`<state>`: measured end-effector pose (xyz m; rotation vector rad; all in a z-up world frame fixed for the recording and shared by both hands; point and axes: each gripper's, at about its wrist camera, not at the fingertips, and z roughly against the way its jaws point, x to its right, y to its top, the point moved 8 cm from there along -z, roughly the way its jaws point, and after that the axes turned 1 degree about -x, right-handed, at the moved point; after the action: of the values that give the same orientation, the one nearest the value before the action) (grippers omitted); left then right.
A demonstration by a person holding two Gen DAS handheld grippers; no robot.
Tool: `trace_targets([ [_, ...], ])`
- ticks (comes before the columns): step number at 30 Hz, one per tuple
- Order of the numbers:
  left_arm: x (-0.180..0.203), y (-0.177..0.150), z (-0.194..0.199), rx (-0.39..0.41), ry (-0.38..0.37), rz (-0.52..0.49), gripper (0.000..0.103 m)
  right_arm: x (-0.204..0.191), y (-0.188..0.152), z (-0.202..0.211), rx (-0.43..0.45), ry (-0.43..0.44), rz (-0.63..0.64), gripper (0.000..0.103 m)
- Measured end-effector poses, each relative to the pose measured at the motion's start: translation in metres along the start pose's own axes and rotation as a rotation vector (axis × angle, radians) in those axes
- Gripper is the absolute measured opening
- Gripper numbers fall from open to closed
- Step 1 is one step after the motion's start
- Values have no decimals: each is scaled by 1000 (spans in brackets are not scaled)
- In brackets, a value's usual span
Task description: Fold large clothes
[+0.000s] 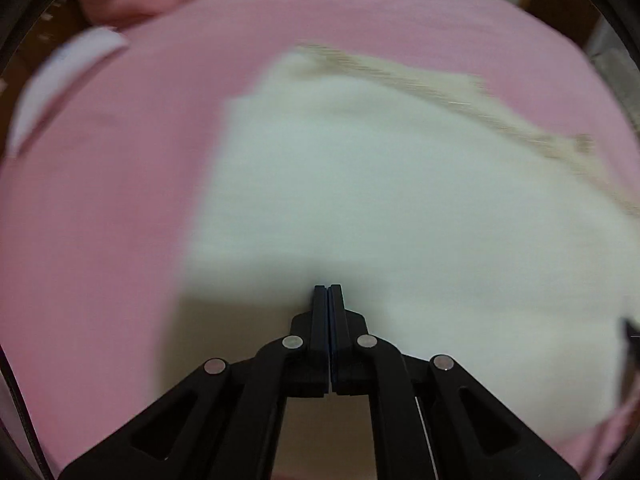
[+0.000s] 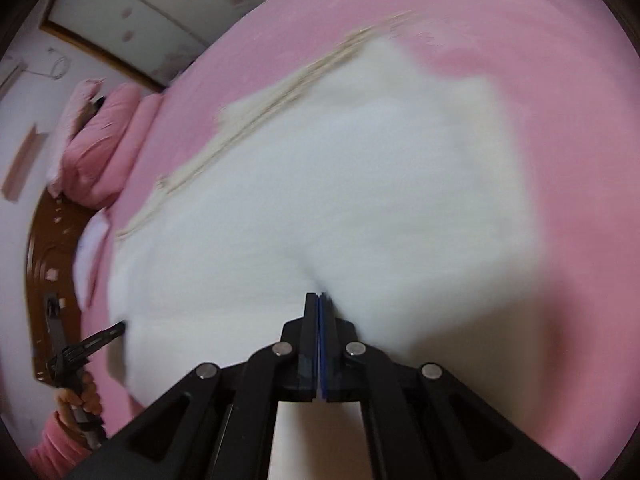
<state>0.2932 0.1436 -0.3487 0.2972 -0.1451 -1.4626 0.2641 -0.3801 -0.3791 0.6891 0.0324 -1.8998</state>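
A large white garment (image 1: 400,200) with a beige knitted trim (image 1: 460,100) lies spread on a pink bed; both views are blurred by motion. My left gripper (image 1: 328,290) is shut on the garment's near edge. My right gripper (image 2: 319,297) is shut on the white garment (image 2: 340,184) at its near edge too, and the cloth rises to its tips. The left gripper also shows in the right wrist view (image 2: 116,327) at the garment's left corner, held by a hand in a pink sleeve.
The pink bedsheet (image 1: 100,220) surrounds the garment. Pink pillows (image 2: 100,148) and a white pillow (image 2: 90,248) lie by the brown wooden headboard (image 2: 44,252). A white wall and a wardrobe (image 2: 160,4) stand behind.
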Motion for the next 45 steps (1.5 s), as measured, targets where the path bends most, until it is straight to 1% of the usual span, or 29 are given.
trace_targets([
  [1, -12, -4, -4, -16, -16, 25, 1, 13, 0, 8, 10, -46, -11, 0],
  [2, -24, -7, -7, -33, -109, 85, 1, 22, 1, 16, 24, -102, -7, 0],
  [4, -31, -7, -6, -35, -165, 133, 1, 28, 2, 26, 45, -166, -3, 0],
  [6, -28, -6, -3, -29, -115, 137, 1, 23, 0, 31, 77, -244, -8, 0],
  [8, 6, -5, 5, -34, -78, 140, 1, 5, 0, 39, 151, -317, -2, 0],
  [9, 25, -9, 12, -51, -113, 148, 1, -14, -6, 39, 171, -261, -5, 0],
  [10, 50, -15, 22, -55, -206, 157, 1, -32, -13, 36, 166, -167, -24, 0],
  [11, 62, -23, 28, -60, -281, 159, 1, -51, -23, 32, 151, -59, -55, 0],
  [12, 92, -35, 40, -78, -397, 160, 1, -71, -38, 24, 116, 53, -92, 0],
  [13, 108, -43, 45, -93, -448, 162, 1, -88, -51, 15, 73, 143, -118, 0],
  [14, 134, -57, 50, -130, -522, 167, 1, -104, -65, 5, 29, 214, -141, 0],
  [16, 164, -77, 50, -187, -576, 173, 1, -125, -92, -18, -60, 279, -193, 0],
  [18, 176, -91, 45, -201, -542, 167, 1, -140, -108, -38, -142, 300, -199, 0],
  [19, 178, -92, 45, -184, -528, 153, 1, -143, -112, -44, -167, 282, -168, 0],
  [21, 182, -96, 42, -187, -512, 124, 2, -140, -107, -47, -173, 270, -97, 0],
  [23, 168, -92, 41, -182, -469, 110, 1, -122, -99, -47, -184, 227, -59, 0],
  [24, 158, -89, 40, -159, -408, 98, 1, -113, -92, -45, -200, 228, -50, 0],
  [25, 124, -82, 35, -140, -370, 87, 1, -100, -86, -41, -209, 219, -45, 0],
  [26, 108, -82, 33, -110, -305, 68, 1, -83, -84, -33, -209, 186, -38, 0],
  [29, 42, -78, 25, -54, -2, 13, 1, -21, -71, 3, -154, 9, -4, 0],
  [31, 3, -75, 16, -61, 106, 29, 1, 34, -64, 34, -113, -92, -63, 0],
  [32, -15, -73, 11, -71, 124, 58, 1, 52, -61, 42, -101, -117, -98, 0],
  [34, -33, -69, 5, -90, 49, 115, 1, 67, -58, 54, -82, -122, -139, 0],
  [35, -35, -67, 4, -99, 33, 123, 1, 70, -58, 56, -74, -164, -130, 0],
  [36, -33, -66, 3, -106, 39, 112, 1, 74, -60, 58, -72, -261, -103, 0],
  [37, -31, -66, 2, -104, 59, 92, 1, 77, -55, 52, -85, -415, -73, 0],
  [38, -29, -66, 1, -101, 71, 83, 1, 81, -57, 49, -91, -440, -78, 0],
  [41, -10, -61, -3, -93, 75, 109, 1, 78, -52, 58, -39, -400, -193, 0],
  [45, -14, -67, -2, -78, 60, 118, 0, 38, -27, 73, 76, -436, -92, 0],
])
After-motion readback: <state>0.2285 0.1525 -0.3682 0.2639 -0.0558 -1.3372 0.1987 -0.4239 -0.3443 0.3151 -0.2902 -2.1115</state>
